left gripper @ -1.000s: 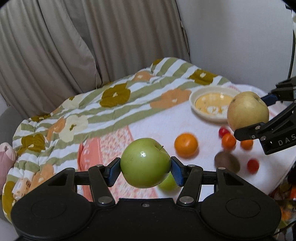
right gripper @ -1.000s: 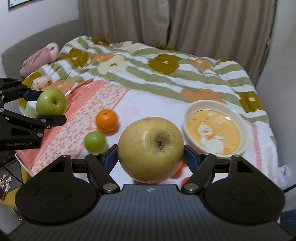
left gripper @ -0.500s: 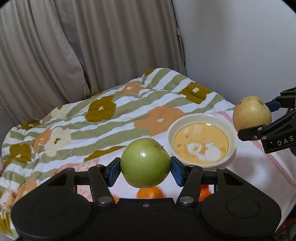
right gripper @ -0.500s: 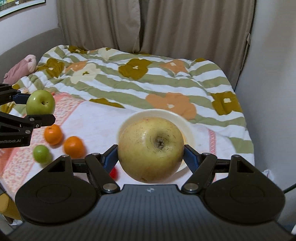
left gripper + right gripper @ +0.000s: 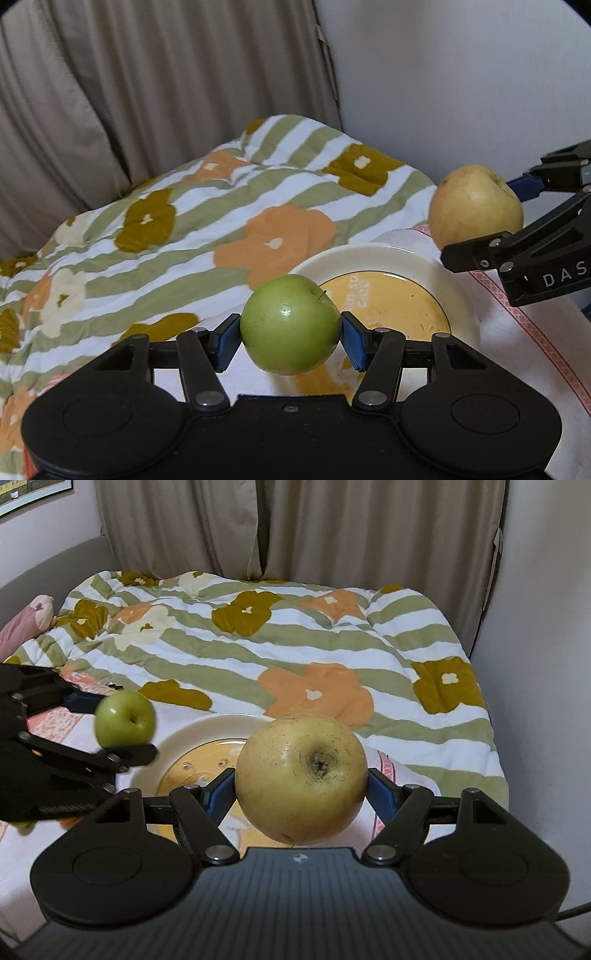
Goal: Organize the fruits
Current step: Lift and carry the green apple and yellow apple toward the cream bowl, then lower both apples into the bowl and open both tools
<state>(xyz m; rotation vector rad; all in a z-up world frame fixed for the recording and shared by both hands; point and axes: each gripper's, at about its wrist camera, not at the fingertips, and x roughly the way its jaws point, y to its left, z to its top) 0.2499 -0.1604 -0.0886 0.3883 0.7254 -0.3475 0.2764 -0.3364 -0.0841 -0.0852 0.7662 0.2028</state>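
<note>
My left gripper (image 5: 290, 339) is shut on a green apple (image 5: 290, 324) and holds it in the air over the near left rim of a cream plate (image 5: 461, 291) with a yellow centre. My right gripper (image 5: 301, 790) is shut on a large yellow apple (image 5: 301, 777) and holds it above the plate's right side (image 5: 207, 731). In the left wrist view the yellow apple (image 5: 475, 206) hangs at the right, above the plate's far rim. In the right wrist view the green apple (image 5: 125, 718) hangs at the left, over the plate's left edge.
The plate lies on a white cloth (image 5: 517, 350) with a pink border, on a bed with a striped floral quilt (image 5: 295, 646). Beige curtains (image 5: 147, 92) hang behind, a white wall (image 5: 461, 74) stands to the right. A pink pillow (image 5: 22, 624) lies at far left.
Both grippers have moved forward with their apples toward the plate. The loose oranges and small fruits have dropped out of view. The plate now lies right under both apples.
</note>
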